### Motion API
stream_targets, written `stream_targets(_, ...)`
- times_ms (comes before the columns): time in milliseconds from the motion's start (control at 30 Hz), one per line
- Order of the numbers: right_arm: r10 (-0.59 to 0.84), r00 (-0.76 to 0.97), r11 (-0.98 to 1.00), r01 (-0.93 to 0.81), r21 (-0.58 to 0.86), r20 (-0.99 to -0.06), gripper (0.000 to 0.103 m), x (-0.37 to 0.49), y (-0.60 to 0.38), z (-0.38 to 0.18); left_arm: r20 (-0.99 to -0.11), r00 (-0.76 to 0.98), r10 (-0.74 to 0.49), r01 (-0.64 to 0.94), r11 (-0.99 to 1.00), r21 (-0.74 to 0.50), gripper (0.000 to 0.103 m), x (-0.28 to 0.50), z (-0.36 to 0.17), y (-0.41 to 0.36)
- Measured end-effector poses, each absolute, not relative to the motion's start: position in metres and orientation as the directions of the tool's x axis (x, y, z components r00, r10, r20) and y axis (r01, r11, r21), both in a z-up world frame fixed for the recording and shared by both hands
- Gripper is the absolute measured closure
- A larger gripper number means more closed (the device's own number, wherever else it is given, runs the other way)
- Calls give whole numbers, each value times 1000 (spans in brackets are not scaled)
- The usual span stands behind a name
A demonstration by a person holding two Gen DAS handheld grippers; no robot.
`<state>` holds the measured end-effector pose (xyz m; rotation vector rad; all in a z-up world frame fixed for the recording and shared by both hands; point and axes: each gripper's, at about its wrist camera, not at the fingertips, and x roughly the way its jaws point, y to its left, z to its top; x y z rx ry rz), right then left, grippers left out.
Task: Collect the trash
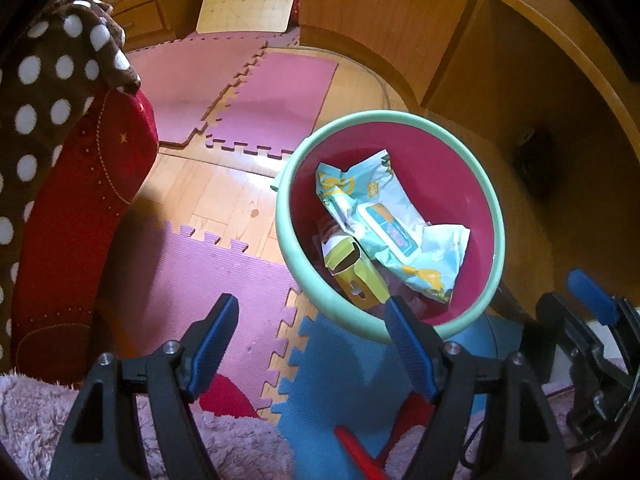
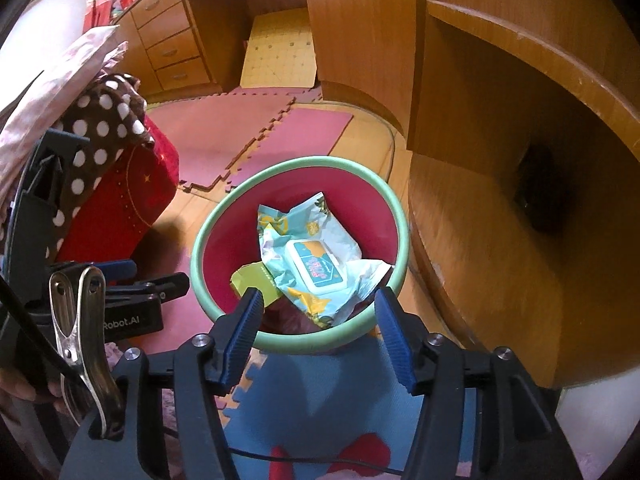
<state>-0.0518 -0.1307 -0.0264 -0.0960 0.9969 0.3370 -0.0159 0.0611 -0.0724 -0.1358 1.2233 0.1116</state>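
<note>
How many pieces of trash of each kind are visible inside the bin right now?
Inside the bin:
Wet-wipes pack: 1
Yellow-green carton: 1
Other wrapper, partly hidden under the carton: 1, kind unclear
Total: 3 visible; more may lie beneath.
Both grippers are empty.

Each tool is black plastic with two ribbed blue pads – the left tool point(image 1: 310, 340) and the right tool point(image 2: 318, 334) alike – with silver screws at the finger pivots. A silver clip point(image 2: 82, 344), thin black cable and white "Robot.AI" lettering show near the left tool's body.
</note>
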Motion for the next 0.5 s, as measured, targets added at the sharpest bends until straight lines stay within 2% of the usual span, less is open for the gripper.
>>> stream_targets(133,230,510,952,-293,84,-829,44,-51,-138,-29,-934,354,38,-141,990,-14,24,-17,-73,54)
stream_targets(500,235,443,964,-219,149,-866,44,-39,-151,-53,-934,356,17,-132,991,-33,24,-12,-87,49)
